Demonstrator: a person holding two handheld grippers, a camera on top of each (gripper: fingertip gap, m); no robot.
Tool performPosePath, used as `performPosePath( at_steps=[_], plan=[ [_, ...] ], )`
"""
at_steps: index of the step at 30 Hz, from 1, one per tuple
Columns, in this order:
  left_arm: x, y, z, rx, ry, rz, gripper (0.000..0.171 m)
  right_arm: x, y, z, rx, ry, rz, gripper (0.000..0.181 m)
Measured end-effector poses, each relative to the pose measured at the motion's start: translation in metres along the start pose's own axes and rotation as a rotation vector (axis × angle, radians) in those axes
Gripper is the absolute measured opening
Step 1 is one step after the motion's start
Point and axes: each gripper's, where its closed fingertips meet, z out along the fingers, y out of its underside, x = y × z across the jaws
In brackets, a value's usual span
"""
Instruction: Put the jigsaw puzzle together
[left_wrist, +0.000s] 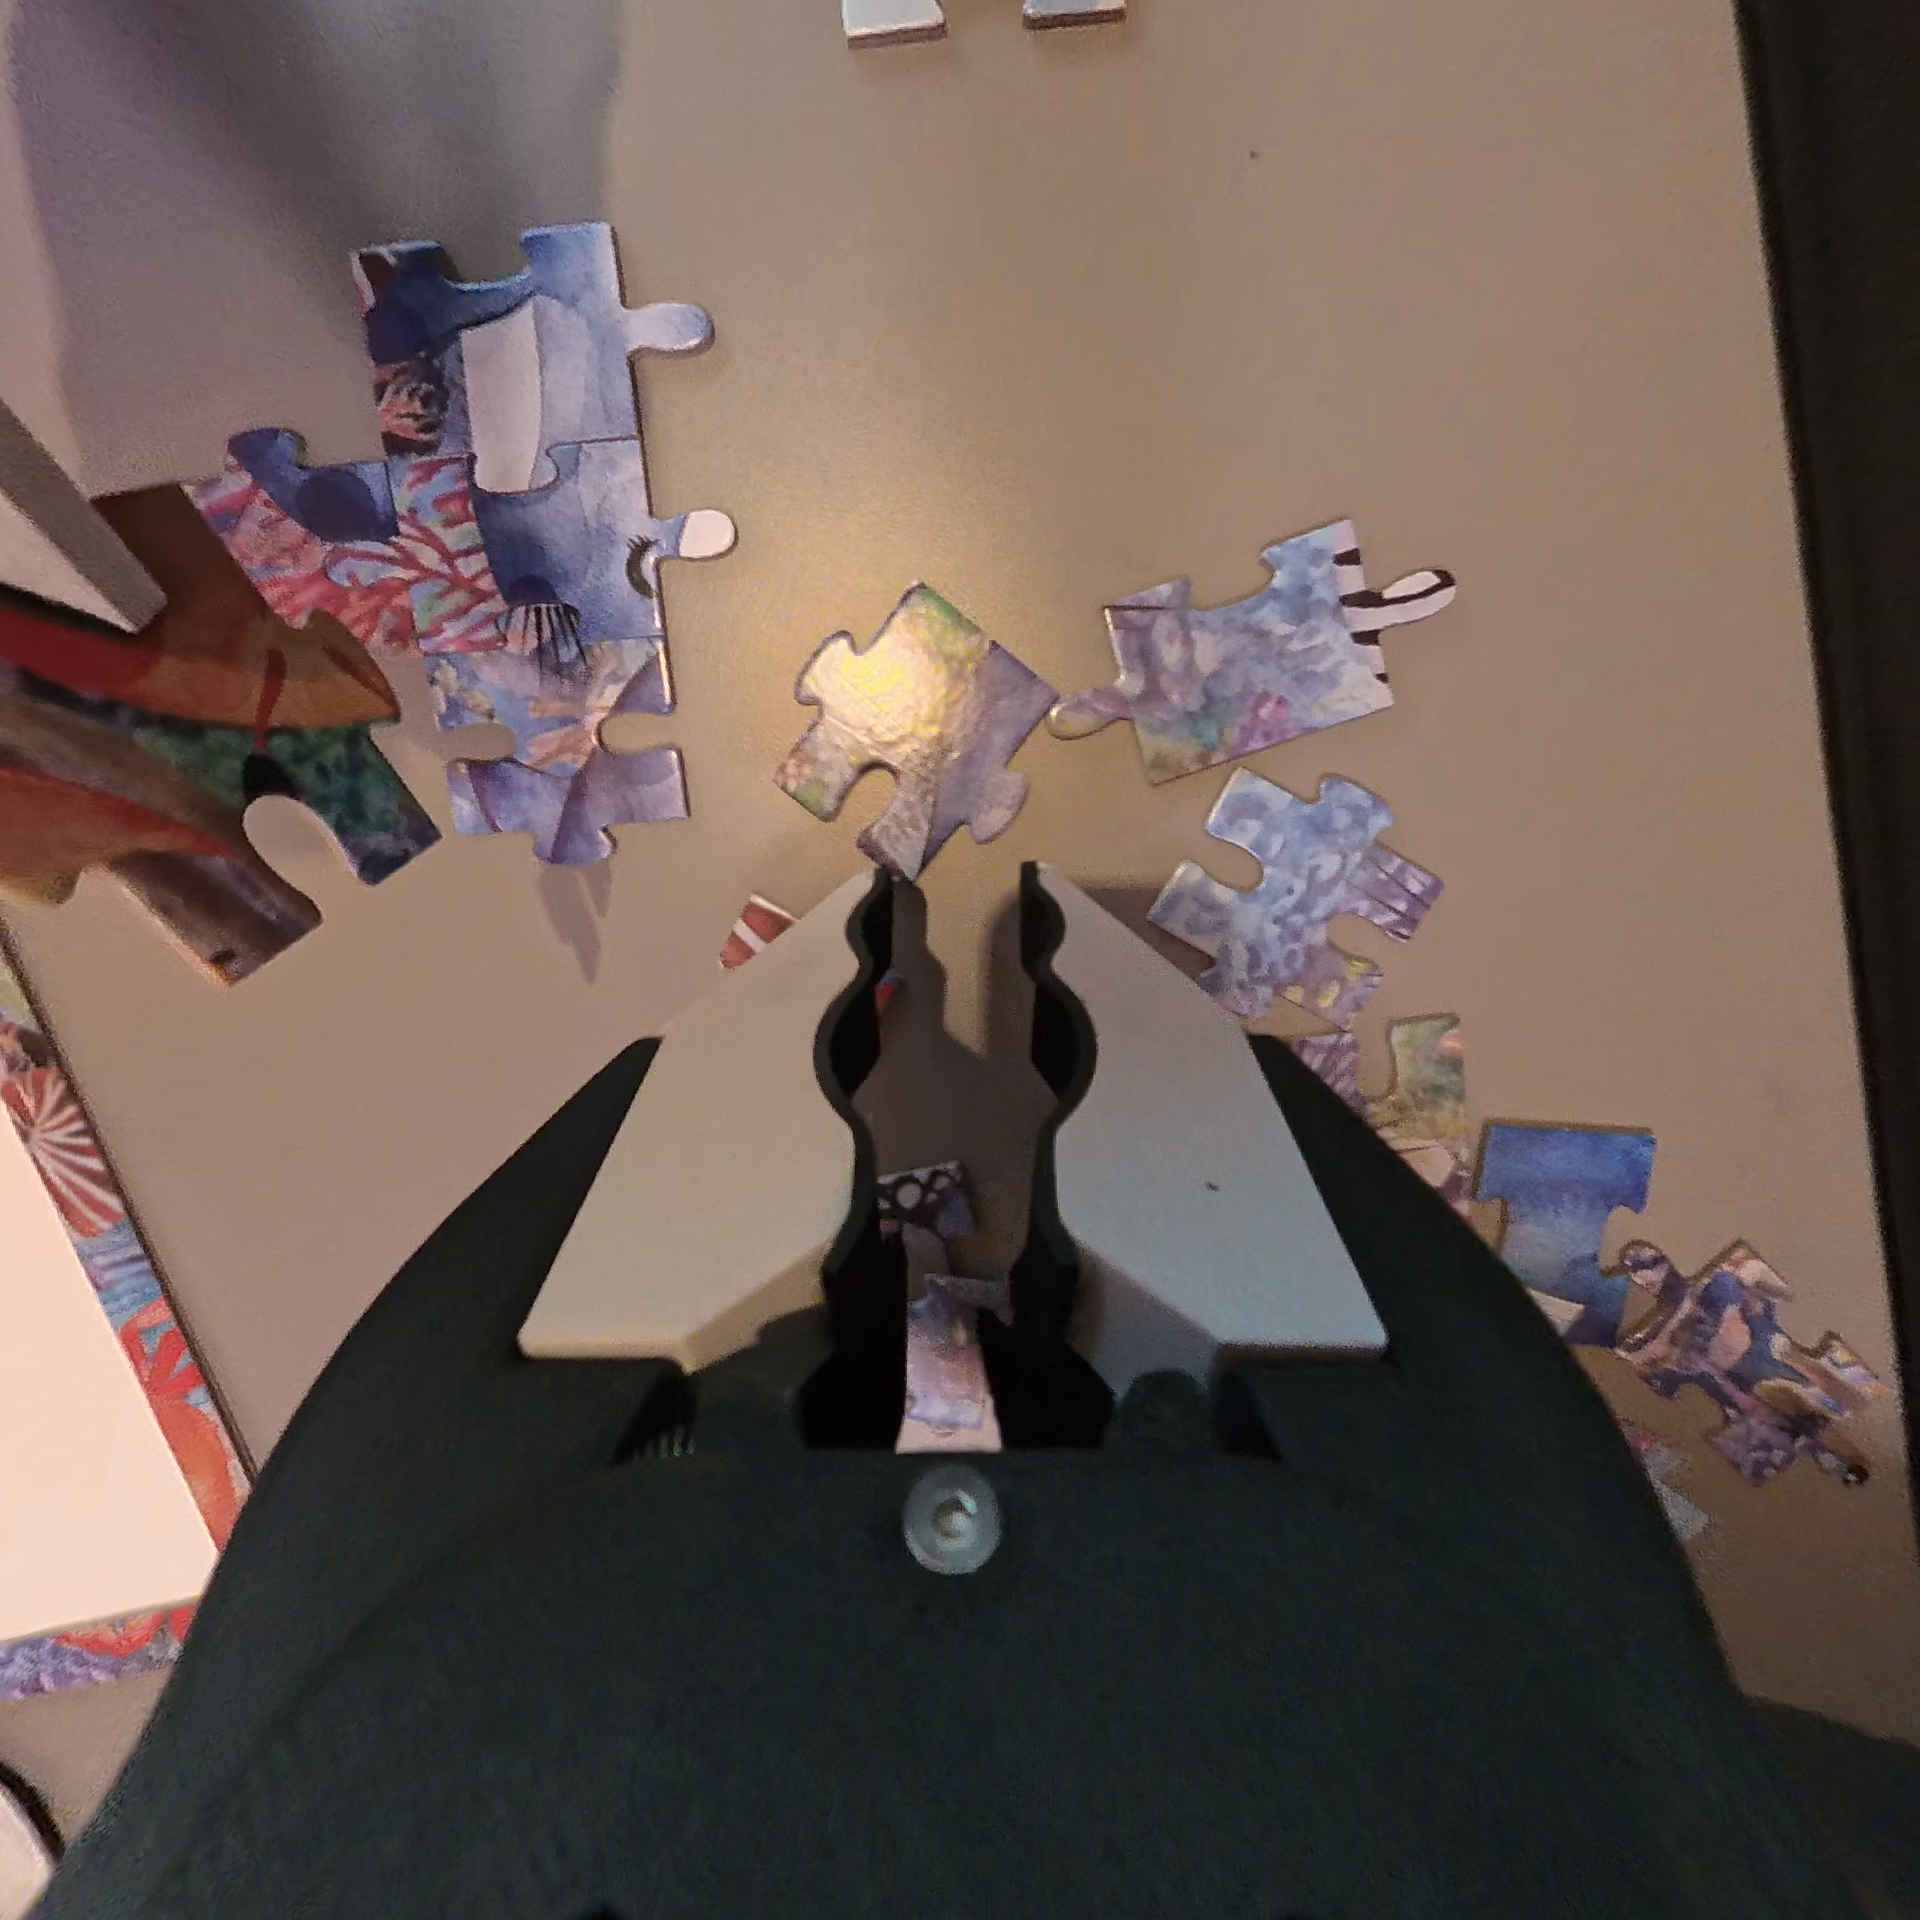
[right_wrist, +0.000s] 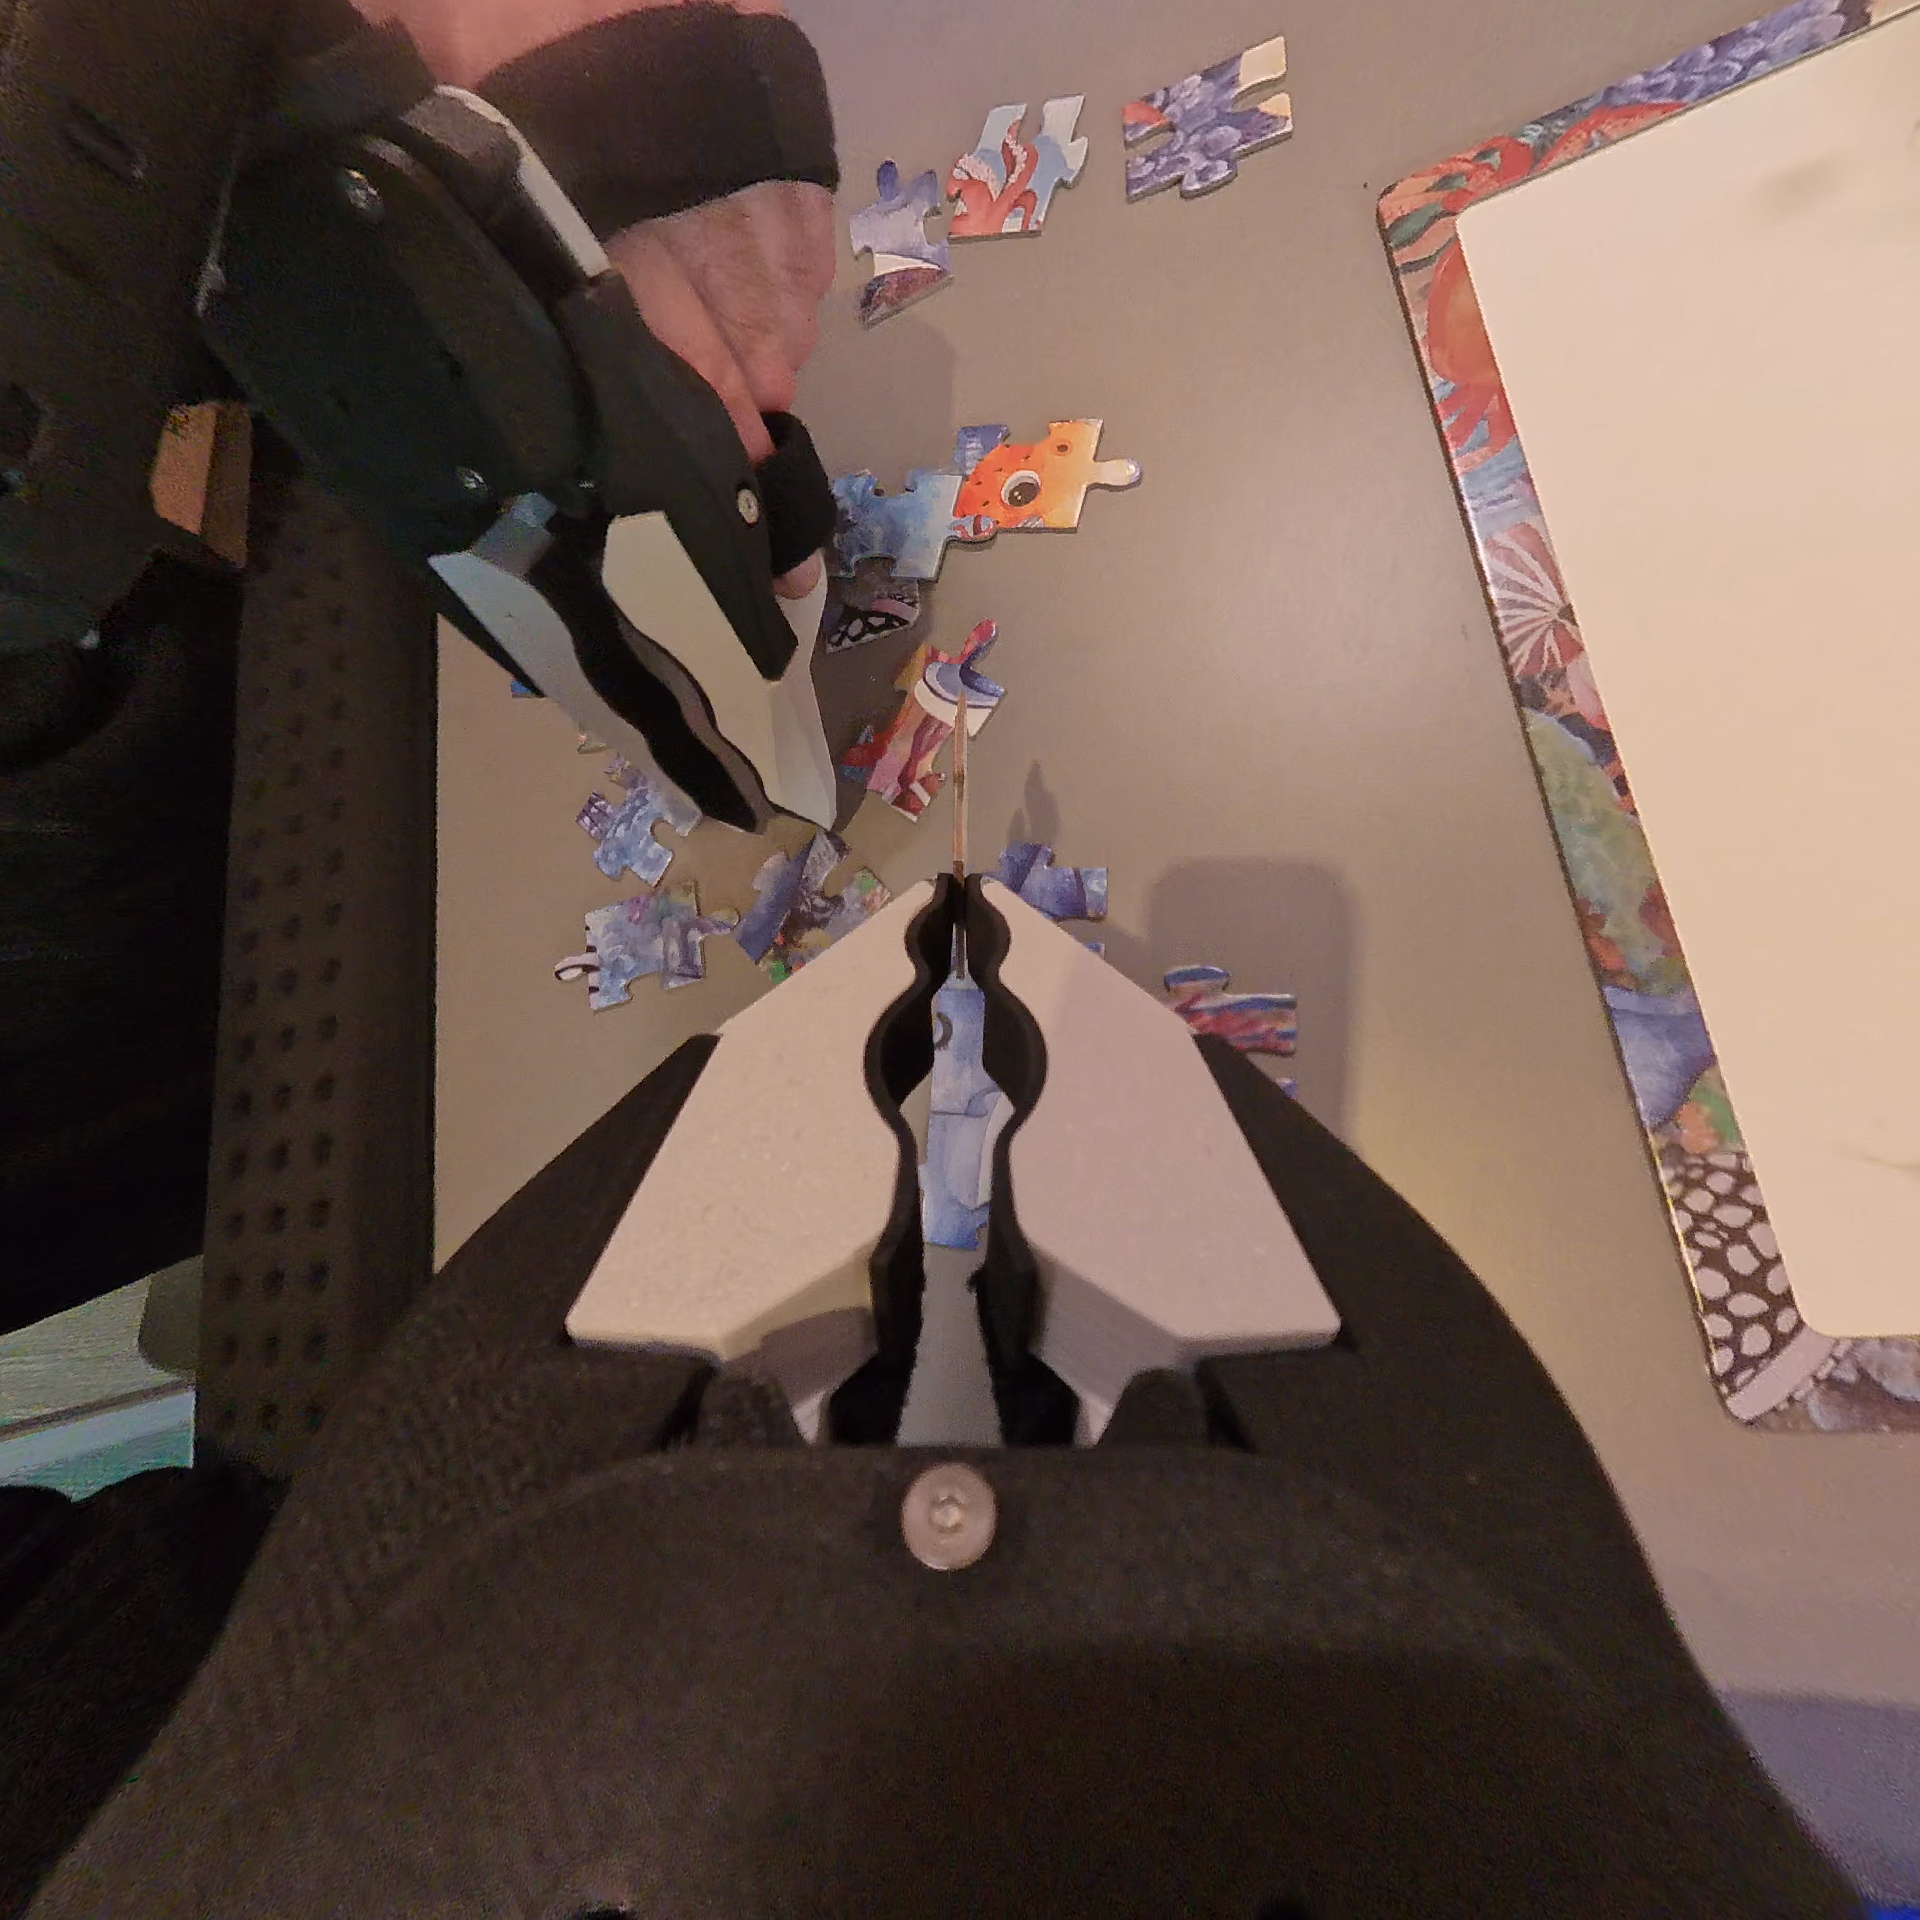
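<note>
My left gripper (left_wrist: 958, 875) is open, low over the tan table. A loose blue and yellow piece (left_wrist: 920, 727) lies just beyond its tips, one corner touching the left fingertip. The same piece (right_wrist: 800, 894) shows in the right wrist view under the left gripper (right_wrist: 798, 821). My right gripper (right_wrist: 958, 883) is shut on a joined group of pieces, seen edge-on (right_wrist: 961, 779). In the left wrist view this group (left_wrist: 540, 540) hangs above the table at the left, beside a right finger (left_wrist: 83, 530). The puzzle tray (right_wrist: 1558, 748) lies to the right.
Several loose pieces lie scattered: blue ones (left_wrist: 1247, 675) (left_wrist: 1299, 894) at the right, an orange fish piece (right_wrist: 1039, 478), others farther off (right_wrist: 1013, 166). A dark perforated chair part (right_wrist: 312, 935) stands at the left. The table's dark edge (left_wrist: 1839, 623) runs along the right. Across from one pair of fingers to the other is roughly 11 centimetres.
</note>
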Motion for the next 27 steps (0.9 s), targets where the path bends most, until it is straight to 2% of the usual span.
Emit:
performPosePath(
  at_steps=[2, 6, 13, 16, 22, 27],
  plan=[
    [0.006, 0.001, 0.0, -0.018, 0.0, 0.002, 0.034, -0.001, -0.003, 0.006, -0.003, -0.007, -0.003, 0.0],
    [0.024, 0.0, -0.001, -0.045, 0.01, 0.031, 0.045, -0.003, -0.011, 0.019, 0.004, -0.012, -0.012, 0.0],
    [0.042, 0.024, -0.034, -0.036, 0.0, -0.039, 0.045, -0.024, -0.021, 0.034, 0.001, -0.096, -0.041, 0.0],
    [0.059, 0.04, -0.04, -0.054, 0.028, -0.069, 0.052, -0.034, -0.022, 0.041, -0.014, -0.137, -0.055, 0.0],
    [0.085, 0.061, -0.034, -0.11, 0.031, -0.091, 0.061, -0.026, -0.028, 0.055, -0.023, -0.072, -0.014, 0.027],
    [0.088, 0.073, -0.05, -0.091, -0.016, -0.147, 0.06, -0.03, -0.032, 0.054, -0.017, -0.069, -0.041, 0.025]
  ],
)
